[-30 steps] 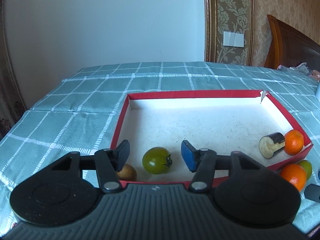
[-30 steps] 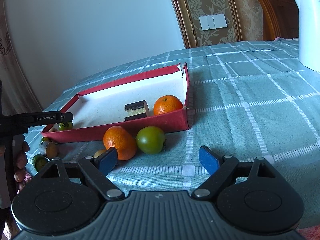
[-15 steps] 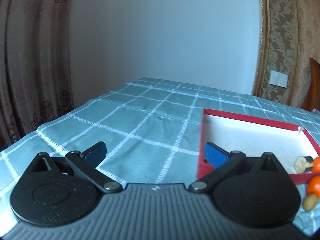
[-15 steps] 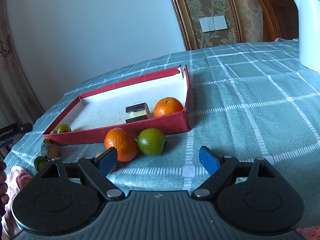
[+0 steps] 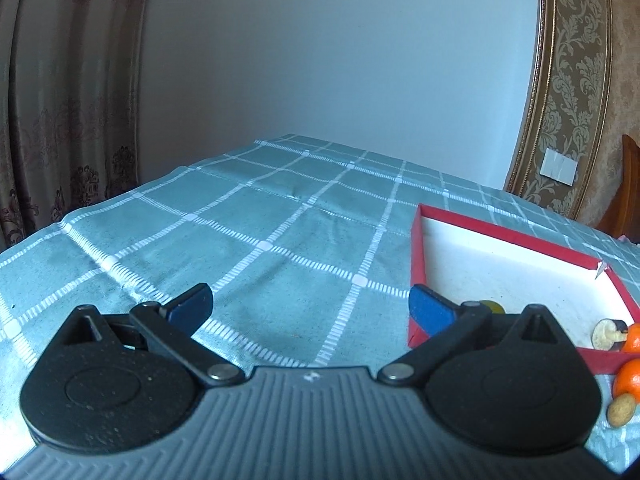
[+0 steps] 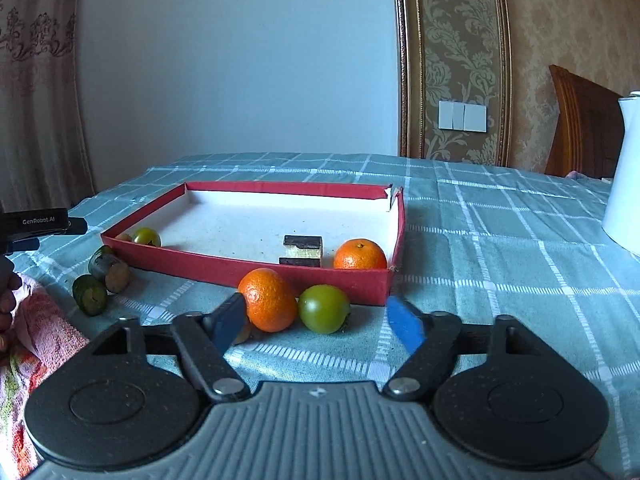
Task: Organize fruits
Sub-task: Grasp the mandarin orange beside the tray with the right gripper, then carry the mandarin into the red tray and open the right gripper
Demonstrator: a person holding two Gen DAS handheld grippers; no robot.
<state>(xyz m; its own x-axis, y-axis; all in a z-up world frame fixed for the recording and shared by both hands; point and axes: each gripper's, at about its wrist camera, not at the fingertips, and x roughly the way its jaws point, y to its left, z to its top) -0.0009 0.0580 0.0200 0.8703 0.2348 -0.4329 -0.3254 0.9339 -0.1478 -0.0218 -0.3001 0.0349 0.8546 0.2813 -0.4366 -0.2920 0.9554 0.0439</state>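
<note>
A red tray (image 6: 256, 270) with a white floor holds a green tomato (image 6: 147, 236), a dark cut piece (image 6: 302, 251) and an orange (image 6: 360, 254). In front of it on the cloth lie an orange (image 6: 267, 299), a green tomato (image 6: 324, 309), a small brown fruit partly hidden behind my finger, and two dark green cut pieces (image 6: 90, 300) at the left. My right gripper (image 6: 318, 322) is open and empty, just short of the orange and tomato. My left gripper (image 5: 310, 306) is open and empty over bare cloth left of the tray (image 5: 416, 248).
A white kettle (image 6: 624, 168) stands at the right on the green checked tablecloth (image 6: 500, 248). A pink patterned towel (image 6: 36, 332) lies at the near left. The left gripper's body (image 6: 40, 222) shows at the left edge. A wall and curtain stand behind the table.
My left gripper has left the green tomato in the tray, opened wider and swung left over bare cloth. My right gripper has turned toward the tray and come closer to the orange and tomato.
</note>
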